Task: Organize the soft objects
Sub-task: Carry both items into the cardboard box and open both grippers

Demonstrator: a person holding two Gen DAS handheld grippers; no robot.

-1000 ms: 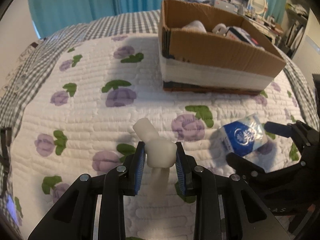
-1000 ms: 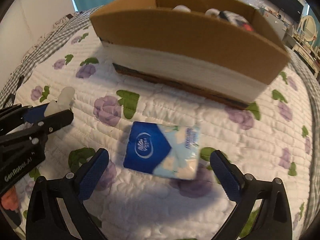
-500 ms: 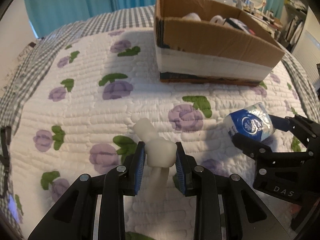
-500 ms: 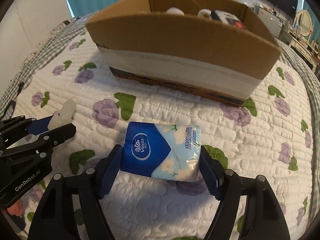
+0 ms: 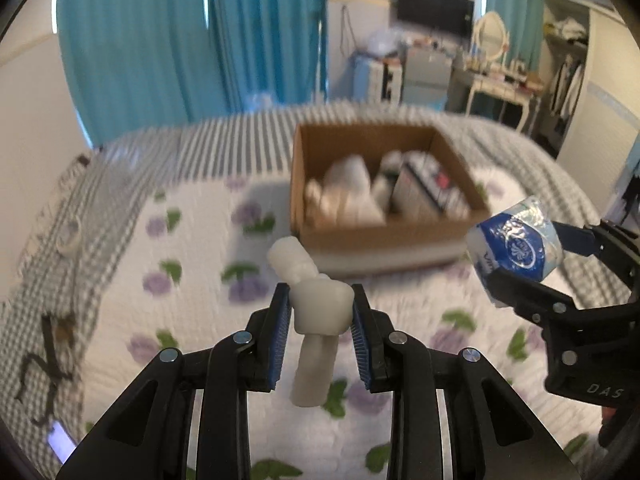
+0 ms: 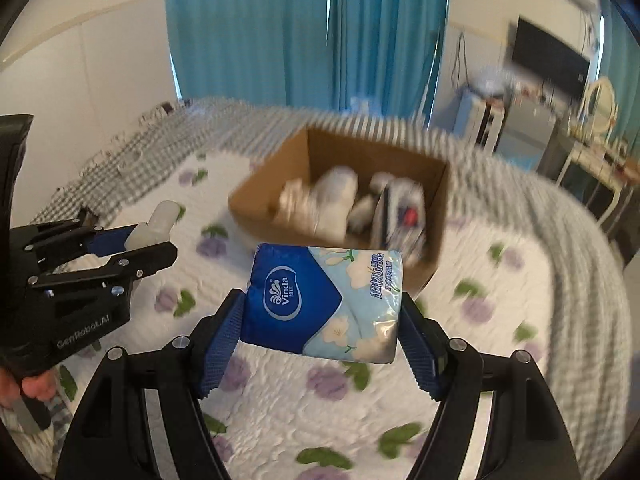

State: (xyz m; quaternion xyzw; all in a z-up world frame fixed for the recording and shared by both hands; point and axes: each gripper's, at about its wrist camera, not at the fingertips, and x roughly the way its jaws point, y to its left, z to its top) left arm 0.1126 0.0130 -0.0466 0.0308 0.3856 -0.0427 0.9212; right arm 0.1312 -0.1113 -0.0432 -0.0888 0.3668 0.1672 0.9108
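Risk here comes mostly from the two loads being soft and both in the air above the bed (image 5: 120,280). The left gripper (image 5: 320,328) has its fingers nearly closed on a pale rubbery toy (image 5: 318,312), shaped a bit like a bone; they pinch only its thick middle, one end points to 11 o'clock and the other end hangs down between the fingers. If the toy turns in this narrow grip, I judge it can slip out and fall on the quilt.

The right gripper (image 6: 320,340) has fingers about two thirds open, and they have just been closing onto a blue Vinda tissue pack (image 6: 324,304), which is now squeezed between them. The plastic wrap is smooth, so a quick swing may let the pack slide.

The cardboard box (image 6: 436,216) lies at 12 o'clock from both grippers and already holds several white things and a packet. Free room inside looks small, so a dropped item may land on the rim and roll outside. The grippers are also near each other and could collide over the box.
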